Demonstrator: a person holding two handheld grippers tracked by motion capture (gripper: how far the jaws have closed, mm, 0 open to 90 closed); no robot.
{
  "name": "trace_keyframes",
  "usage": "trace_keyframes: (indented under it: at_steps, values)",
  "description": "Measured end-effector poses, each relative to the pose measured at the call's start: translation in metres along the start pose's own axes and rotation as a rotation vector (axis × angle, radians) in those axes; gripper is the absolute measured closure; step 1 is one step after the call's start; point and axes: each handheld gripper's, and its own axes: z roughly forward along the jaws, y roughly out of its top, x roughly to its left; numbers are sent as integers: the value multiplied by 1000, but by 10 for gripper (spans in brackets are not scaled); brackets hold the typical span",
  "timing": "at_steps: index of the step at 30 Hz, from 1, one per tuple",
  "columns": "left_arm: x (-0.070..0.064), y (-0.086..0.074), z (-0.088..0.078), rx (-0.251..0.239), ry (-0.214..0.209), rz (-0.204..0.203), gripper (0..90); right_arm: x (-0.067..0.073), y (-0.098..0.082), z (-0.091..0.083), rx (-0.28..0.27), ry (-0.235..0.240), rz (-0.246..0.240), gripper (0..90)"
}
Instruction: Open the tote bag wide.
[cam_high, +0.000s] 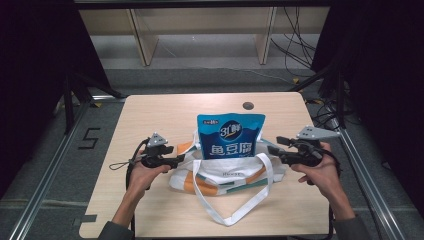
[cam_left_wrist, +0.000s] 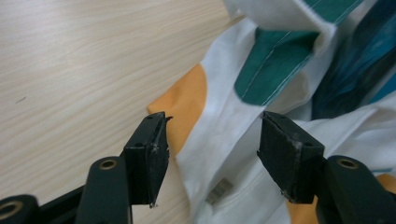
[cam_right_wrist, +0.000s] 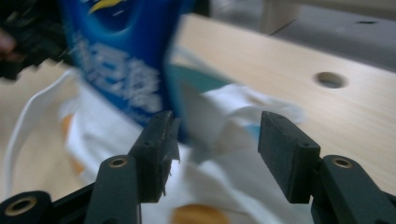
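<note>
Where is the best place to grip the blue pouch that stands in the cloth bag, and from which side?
Probably its flat top edge: the blue pouch stands upright, its upper half clear above the cloth bag. Come from above or from the right, pinching front and back faces.

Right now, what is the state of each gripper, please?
Left gripper: jaws open, holding nothing; the cloth bag lies below the gap.
Right gripper: jaws open, holding nothing; the blue pouch stands beyond.
</note>
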Motion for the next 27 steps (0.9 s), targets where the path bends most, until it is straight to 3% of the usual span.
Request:
trace_keyframes:
  at_steps: [1,4,8,9,11,12,13,14,15,19,20,21,23,24,26,27]
  values:
    - [-1,3,1,7,-13,10,416,6,0,4,38,11,-40,459]
    - [-9,6,6,-20,-62,-24,417,17,-1,20,88,55,-72,435]
    - [-12,15,16,10,-51,68,447,22,-5,37,177,57,-123,436]
    - [-12,18,20,-2,-56,66,463,22,-7,39,188,64,-120,489]
    - [-10,23,27,-27,-92,52,587,27,-11,37,211,53,-132,575]
    - [-9,26,31,-34,-89,64,646,28,-12,36,231,38,-170,637]
    - [-7,29,33,-31,-79,82,693,31,-14,33,251,21,-177,674]
    - [-7,29,36,-39,-67,65,740,32,-17,32,253,22,-196,717]
    - [-3,30,37,-18,-55,91,760,31,-18,31,261,21,-211,732]
    - [18,24,48,-5,-64,12,807,40,-31,32,305,14,-261,792]
    - [21,21,51,-5,-59,-7,812,44,-36,31,320,23,-267,796]
    - [24,19,55,-18,-70,-55,818,47,-39,30,315,23,-265,799]
    - [30,17,57,-6,-93,-75,825,52,-47,28,323,35,-273,805]
    - [29,17,61,-24,-88,-99,825,55,-52,27,334,43,-276,808]
    - [29,16,66,1,-81,-99,825,58,-60,27,350,46,-269,815]
    - [30,14,70,42,-78,-76,825,59,-64,30,367,49,-265,816]
